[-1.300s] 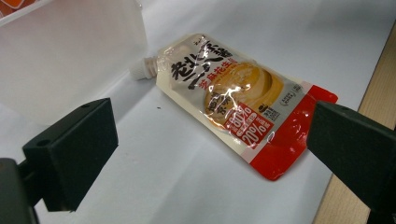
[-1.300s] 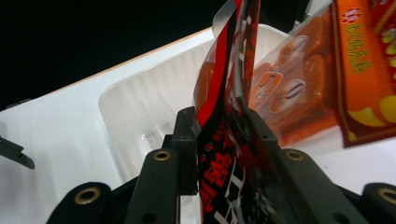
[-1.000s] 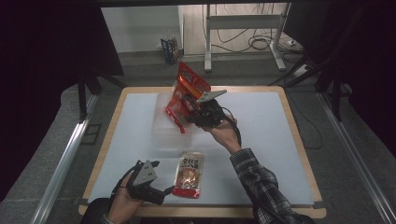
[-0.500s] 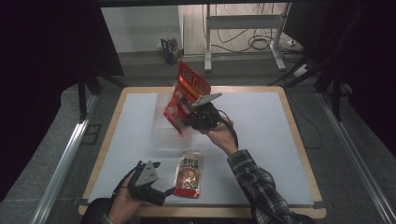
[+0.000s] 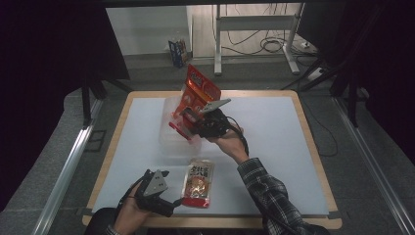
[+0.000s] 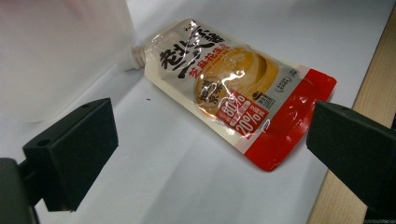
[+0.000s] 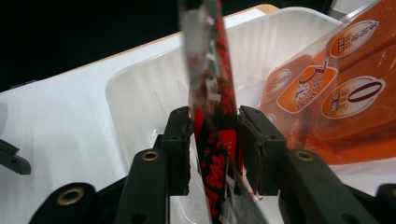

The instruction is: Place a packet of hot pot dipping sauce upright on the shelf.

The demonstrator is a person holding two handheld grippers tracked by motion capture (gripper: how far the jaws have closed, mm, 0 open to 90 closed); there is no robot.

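A tall orange snack packet (image 5: 199, 92) stands tilted in a clear plastic bin (image 5: 169, 143) at the table's middle. My right gripper (image 5: 190, 120) reaches its lower end from the right. In the right gripper view the packet's red sealed edge (image 7: 211, 93) runs between the pads (image 7: 180, 149). The jaws have just been opening, and the pads stand slightly off the edge. A beige and red sauce pouch (image 5: 198, 183) lies flat near the front edge. My left gripper (image 5: 170, 200) rests open beside it on the left, and the pouch (image 6: 233, 88) lies just beyond its jaws (image 6: 212, 149).
The white table top (image 5: 274, 122) has a wooden rim (image 6: 373, 98) close by the pouch's red end. The bin's wall (image 6: 56, 46) stands just behind the left gripper. A metal stand (image 5: 254, 29) and cables lie on the floor beyond the table.
My right gripper and the orange packet have shifted a little to the left over the bin. The left gripper and the sauce pouch have stayed where they were.
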